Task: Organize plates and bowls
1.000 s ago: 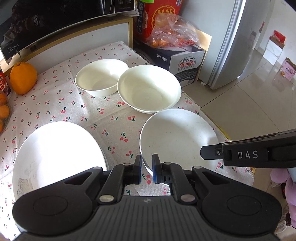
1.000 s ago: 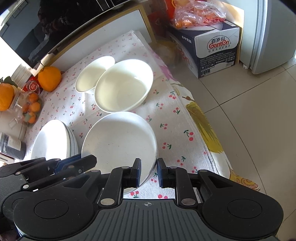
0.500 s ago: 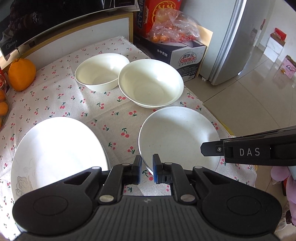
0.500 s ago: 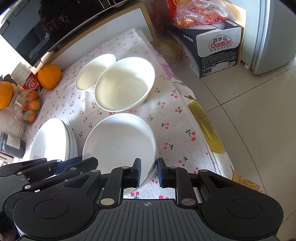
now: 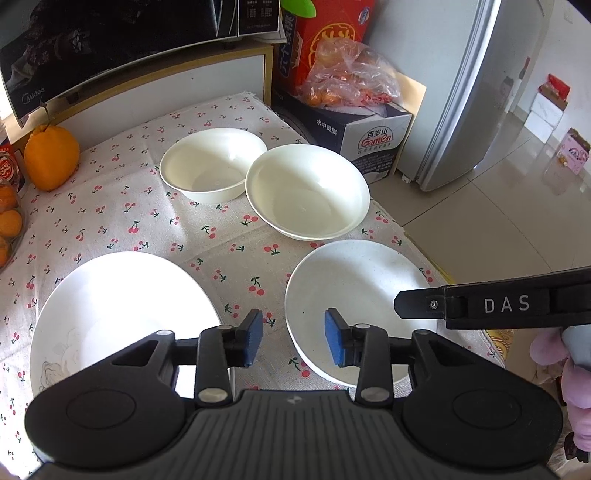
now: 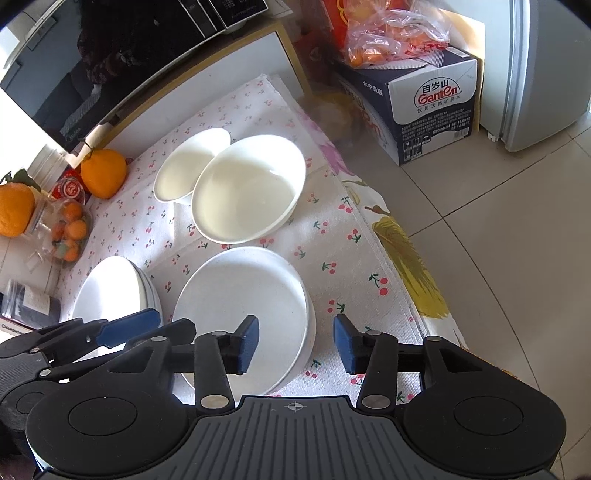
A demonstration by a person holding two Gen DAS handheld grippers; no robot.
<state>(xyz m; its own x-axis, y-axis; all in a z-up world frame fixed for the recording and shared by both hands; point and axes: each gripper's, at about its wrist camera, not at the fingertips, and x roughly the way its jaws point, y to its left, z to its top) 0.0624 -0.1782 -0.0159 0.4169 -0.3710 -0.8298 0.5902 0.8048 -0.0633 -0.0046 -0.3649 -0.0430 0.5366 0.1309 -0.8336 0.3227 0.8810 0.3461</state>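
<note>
On the cherry-print tablecloth point(image 5: 122, 210) in front of you sit four white dishes. Your left gripper point(image 5: 293, 341) hovers with its jaws apart and nothing between them; its blue pads point(image 5: 255, 338) frame the gap of cloth between the two nearer dishes, and the right-hand pad overlaps the near-left rim of the right plate point(image 5: 358, 295). That plate lies at the table's right edge. The left plate point(image 5: 114, 314) is at your near left, with a faint flower pattern low on its surface. From the right wrist view it looks like a stack of more than one plate, though the count is hard to tell.

Your right gripper point(image 6: 295, 347) also has its jaws apart and empty, held over the near right rim of the right plate, its left pad above the plate and its right pad above the cloth.

Farther back, the large bowl point(image 5: 308, 190) stands just behind the right plate, and the small bowl point(image 5: 212, 168) is beside it to the left; their rims meet or overlap, and you cannot tell which from these views.

A large orange point(image 5: 51, 157) rests at the far left corner of the cloth, near the microwave point(image 5: 110, 40). A water carton point(image 6: 424, 99) with a bag of fruit point(image 6: 388, 33) on top sits on the floor beside the fridge point(image 5: 480, 92).
</note>
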